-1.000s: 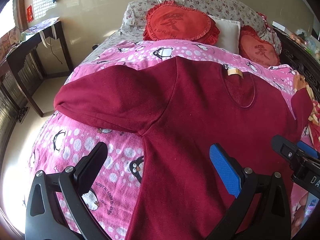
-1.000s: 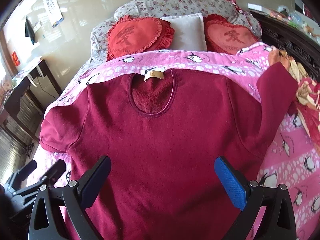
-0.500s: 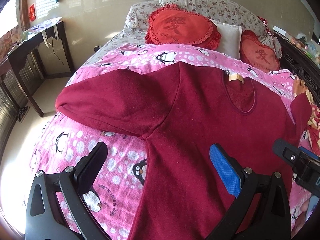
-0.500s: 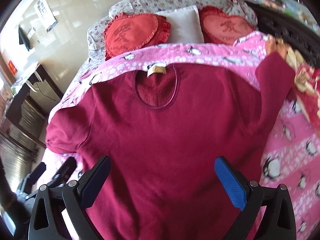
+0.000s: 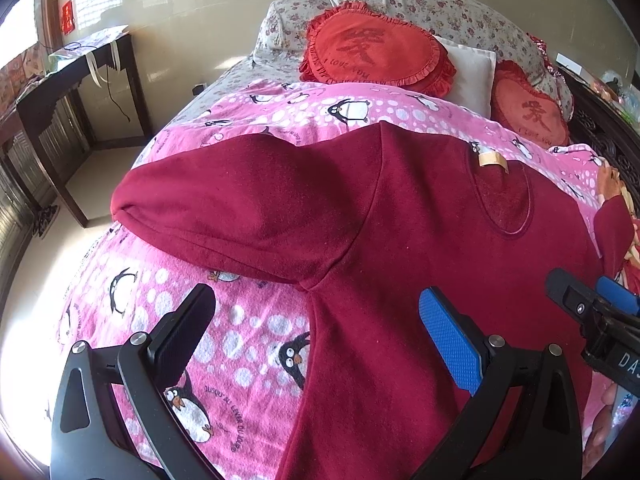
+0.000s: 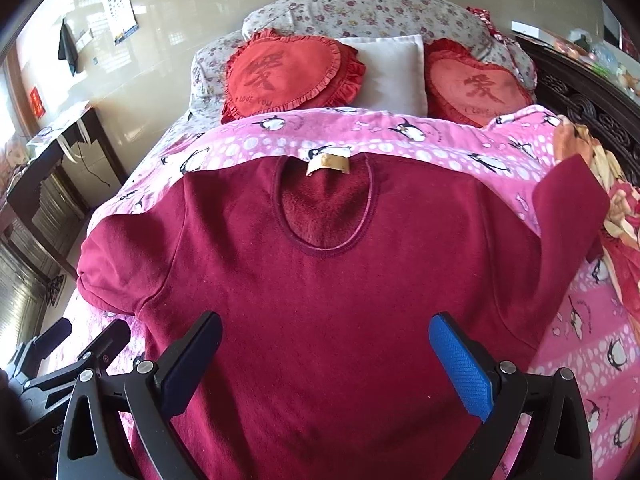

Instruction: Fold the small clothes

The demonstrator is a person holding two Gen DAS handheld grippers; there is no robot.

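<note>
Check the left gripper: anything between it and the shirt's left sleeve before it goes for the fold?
Nothing visible. The left gripper hangs open above the blanket, and the maroon shirt lies flat with its sleeve spread bare just ahead. The right gripper hangs open over the shirt's body, off to the side.

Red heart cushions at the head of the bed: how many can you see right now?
2. One red heart cushion leans on the floral pillows to the left of the white pillow; the other sits to its right. More may be hidden behind the bedding.
</note>
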